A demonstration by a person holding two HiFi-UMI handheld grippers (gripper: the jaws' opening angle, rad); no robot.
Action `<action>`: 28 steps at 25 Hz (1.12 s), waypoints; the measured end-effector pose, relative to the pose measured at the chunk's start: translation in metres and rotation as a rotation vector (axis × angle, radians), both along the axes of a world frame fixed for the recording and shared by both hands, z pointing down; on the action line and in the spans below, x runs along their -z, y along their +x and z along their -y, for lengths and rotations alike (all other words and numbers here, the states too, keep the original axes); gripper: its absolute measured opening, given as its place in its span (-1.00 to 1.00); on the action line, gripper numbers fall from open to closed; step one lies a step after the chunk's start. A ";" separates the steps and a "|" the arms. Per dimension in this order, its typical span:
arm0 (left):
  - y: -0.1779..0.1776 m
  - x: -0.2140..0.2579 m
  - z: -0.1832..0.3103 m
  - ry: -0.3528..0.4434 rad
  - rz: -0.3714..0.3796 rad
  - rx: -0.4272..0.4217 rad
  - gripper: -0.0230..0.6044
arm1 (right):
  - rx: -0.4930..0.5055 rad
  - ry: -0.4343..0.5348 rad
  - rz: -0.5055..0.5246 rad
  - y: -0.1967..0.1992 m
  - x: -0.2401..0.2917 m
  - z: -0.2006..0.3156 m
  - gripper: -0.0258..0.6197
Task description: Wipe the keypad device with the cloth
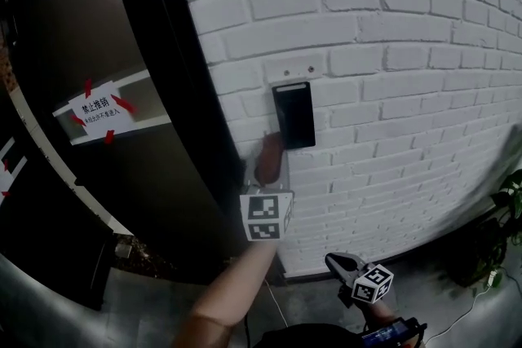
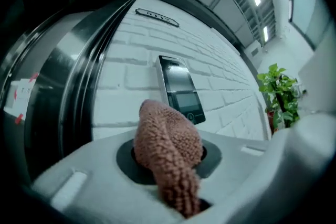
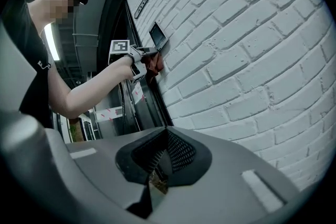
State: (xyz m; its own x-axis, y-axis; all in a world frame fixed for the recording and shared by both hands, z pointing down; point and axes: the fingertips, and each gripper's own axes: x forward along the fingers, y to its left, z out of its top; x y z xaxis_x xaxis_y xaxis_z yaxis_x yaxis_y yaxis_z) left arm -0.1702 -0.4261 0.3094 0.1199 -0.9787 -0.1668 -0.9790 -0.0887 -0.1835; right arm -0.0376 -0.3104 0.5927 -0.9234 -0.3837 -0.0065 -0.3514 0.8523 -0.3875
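Note:
The black keypad device [image 1: 294, 115] is fixed upright on the white brick wall [image 1: 391, 77]. A brown knitted cloth [image 1: 268, 159] is pinched in my left gripper [image 1: 266, 175], which is shut on it just below the device's lower left corner. In the left gripper view the cloth [image 2: 168, 147] bulges out of the left gripper [image 2: 169, 160], and the keypad device [image 2: 181, 89] shows close behind it. My right gripper [image 1: 347, 266] hangs low near the wall's foot, away from the device. Its jaws in the right gripper view [image 3: 165, 157] are shut with nothing between them.
A black door frame [image 1: 163, 94] runs down the wall's left edge. Beside it is a dark door with a taped paper sign [image 1: 99, 112]. A potted plant [image 1: 507, 208] stands at the right, with a cable [image 1: 469, 310] on the floor. A small plate [image 2: 156, 17] sits above the device.

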 end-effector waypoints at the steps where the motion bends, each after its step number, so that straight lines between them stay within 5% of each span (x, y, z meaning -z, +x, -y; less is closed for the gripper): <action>1: 0.007 -0.006 -0.002 -0.010 -0.002 -0.020 -0.76 | 0.006 0.002 -0.002 -0.003 0.000 -0.001 -0.92; 12: 0.079 0.022 0.005 0.029 0.166 -0.160 -0.76 | 0.009 0.011 -0.010 -0.007 0.005 -0.001 -0.92; 18: 0.055 0.141 -0.002 0.246 0.269 -0.051 -0.76 | -0.005 -0.002 0.005 0.001 0.003 0.002 -0.92; 21: 0.030 0.171 -0.006 0.291 0.302 0.044 -0.76 | -0.005 -0.004 0.012 0.004 0.002 0.003 -0.92; 24: 0.032 0.150 -0.006 0.286 0.357 0.084 -0.76 | -0.008 -0.011 0.006 0.009 0.002 0.004 -0.92; 28: 0.074 0.091 0.009 0.248 0.539 0.050 -0.76 | 0.018 -0.011 0.017 0.010 0.001 0.004 -0.92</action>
